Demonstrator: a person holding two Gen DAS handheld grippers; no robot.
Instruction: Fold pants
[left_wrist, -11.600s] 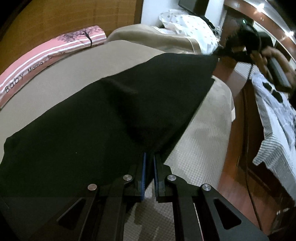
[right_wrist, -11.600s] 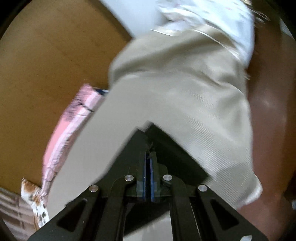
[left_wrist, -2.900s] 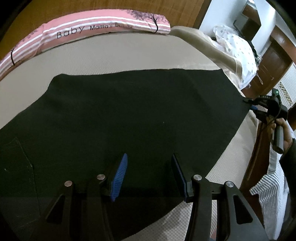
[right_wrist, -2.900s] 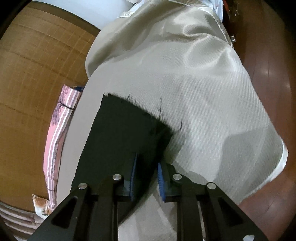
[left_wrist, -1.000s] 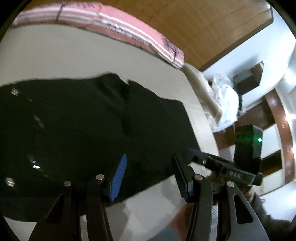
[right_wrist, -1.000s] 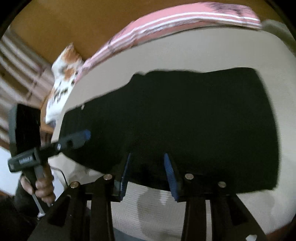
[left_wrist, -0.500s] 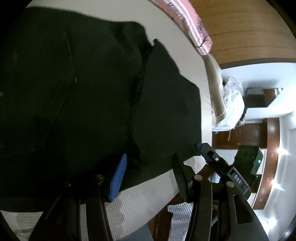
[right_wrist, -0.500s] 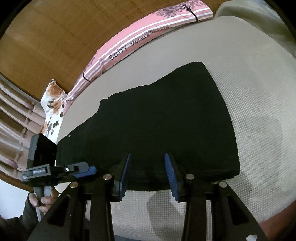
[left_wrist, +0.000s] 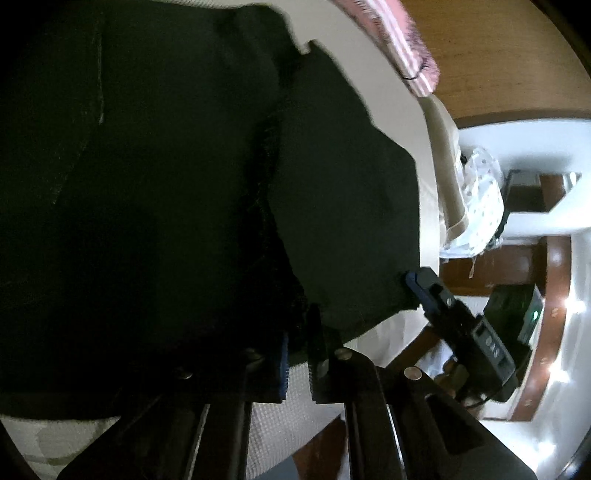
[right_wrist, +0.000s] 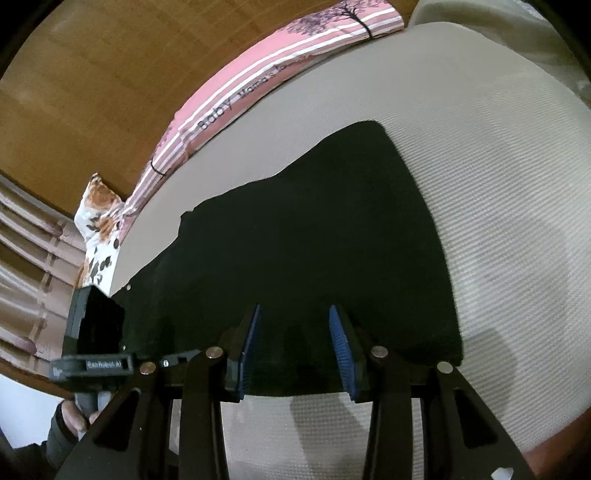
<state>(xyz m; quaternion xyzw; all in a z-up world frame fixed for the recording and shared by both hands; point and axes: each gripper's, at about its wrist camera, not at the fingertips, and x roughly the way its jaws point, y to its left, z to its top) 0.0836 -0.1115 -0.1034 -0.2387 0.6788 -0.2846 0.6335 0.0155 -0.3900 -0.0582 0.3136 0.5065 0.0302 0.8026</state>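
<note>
The black pants (right_wrist: 314, 258) lie flat on the bed (right_wrist: 498, 184), near its front edge, already doubled lengthwise so one leg sits on the other: from the right wrist view they read as one long dark strip running from the waist end at the left to the hem end at the right. That first fold looks done, though not tidily; in the left wrist view the upper layer (left_wrist: 343, 192) lies skewed over the lower one, with a jagged far edge. What seems left is the crosswise folding that would turn the strip into a compact stack, and both tongs appear to be setting up for it along the near edge. The left tongs (left_wrist: 297, 354) are closed down to a thin slit right at the near edge of the cloth; the dark fabric reaches the pads there, so I judge they have pinched the edge, though the view is too dim to show how much cloth is caught. The right tongs (right_wrist: 293, 350) stand part open, their blue pads (right_wrist: 341, 350) straddling the near edge further toward the hem end, with cloth between them but not pressed, so nothing is held on that side yet. A pink striped pillow (right_wrist: 266, 85) and a floral cushion (right_wrist: 98, 221) lie along the far side of the bed, well apart from the pants. By my reckoning the task is perhaps a third along.
</note>
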